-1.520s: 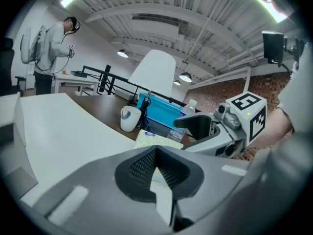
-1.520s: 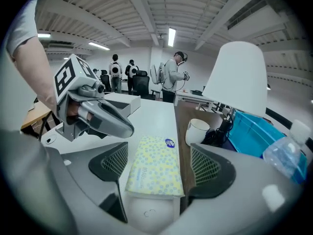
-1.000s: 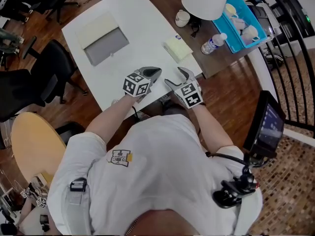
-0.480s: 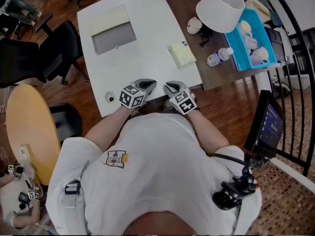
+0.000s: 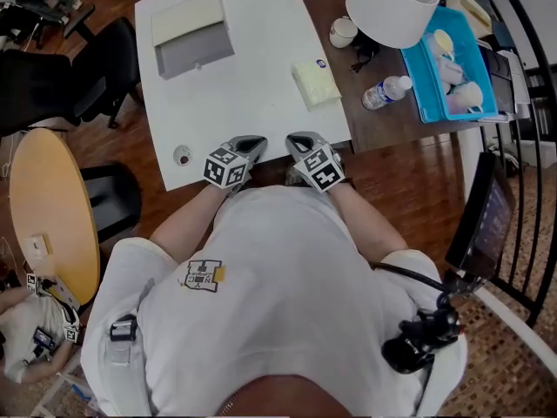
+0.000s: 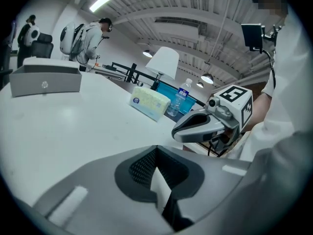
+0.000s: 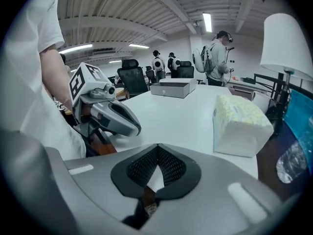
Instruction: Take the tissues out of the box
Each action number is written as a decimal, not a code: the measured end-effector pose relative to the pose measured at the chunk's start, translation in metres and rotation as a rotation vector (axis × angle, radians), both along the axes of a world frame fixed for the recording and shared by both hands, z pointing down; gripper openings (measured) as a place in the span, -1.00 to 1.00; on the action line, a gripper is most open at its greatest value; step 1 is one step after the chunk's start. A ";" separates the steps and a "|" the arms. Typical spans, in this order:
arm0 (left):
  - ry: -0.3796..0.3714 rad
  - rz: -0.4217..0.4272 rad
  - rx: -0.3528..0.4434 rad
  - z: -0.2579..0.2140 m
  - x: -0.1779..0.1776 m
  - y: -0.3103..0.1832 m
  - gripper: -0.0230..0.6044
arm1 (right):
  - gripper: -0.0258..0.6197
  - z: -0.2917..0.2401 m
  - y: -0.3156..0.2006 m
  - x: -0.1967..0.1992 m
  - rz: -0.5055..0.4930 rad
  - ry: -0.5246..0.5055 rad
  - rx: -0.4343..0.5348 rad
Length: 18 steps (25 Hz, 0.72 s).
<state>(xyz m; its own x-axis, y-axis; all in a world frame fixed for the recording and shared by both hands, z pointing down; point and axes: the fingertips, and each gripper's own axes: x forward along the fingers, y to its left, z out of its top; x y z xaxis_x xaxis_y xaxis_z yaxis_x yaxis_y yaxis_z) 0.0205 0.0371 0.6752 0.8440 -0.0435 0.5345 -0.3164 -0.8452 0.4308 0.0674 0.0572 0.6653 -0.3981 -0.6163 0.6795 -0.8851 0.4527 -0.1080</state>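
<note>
Lying near the right edge of the white table (image 5: 252, 94), the tissue pack (image 5: 316, 83) was seen untouched, well ahead of both tools. The left gripper (image 5: 258, 141) and right gripper (image 5: 293, 138) were held clenched and empty at the near edge. A one-sided pull could drag the light pack off the table. Cups (image 5: 461, 94) were seen in the blue bin (image 5: 416, 77); what the grey box (image 5: 193, 46) held was hidden.

Bright overhead strip lights (image 7: 207, 19), soft shadows, fisheye vignetting, blurred foreground.

Both arms are bending in close, holding the left gripper (image 5: 252, 142) and right gripper (image 5: 298, 139) side by side, each pointing forward with jaws pressing together, empty.
</note>
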 end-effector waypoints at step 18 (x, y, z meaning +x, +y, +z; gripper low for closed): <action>-0.026 0.010 -0.003 0.003 0.002 0.005 -0.95 | -0.93 0.003 -0.007 -0.003 -0.031 -0.018 -0.002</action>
<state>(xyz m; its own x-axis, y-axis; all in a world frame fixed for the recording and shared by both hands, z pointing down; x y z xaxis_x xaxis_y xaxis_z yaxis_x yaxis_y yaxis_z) 0.0221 0.0421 0.6780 0.8303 -0.0337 0.5563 -0.3191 -0.8471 0.4250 0.0641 0.0505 0.6682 -0.4292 -0.6020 0.6733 -0.8685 0.4799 -0.1245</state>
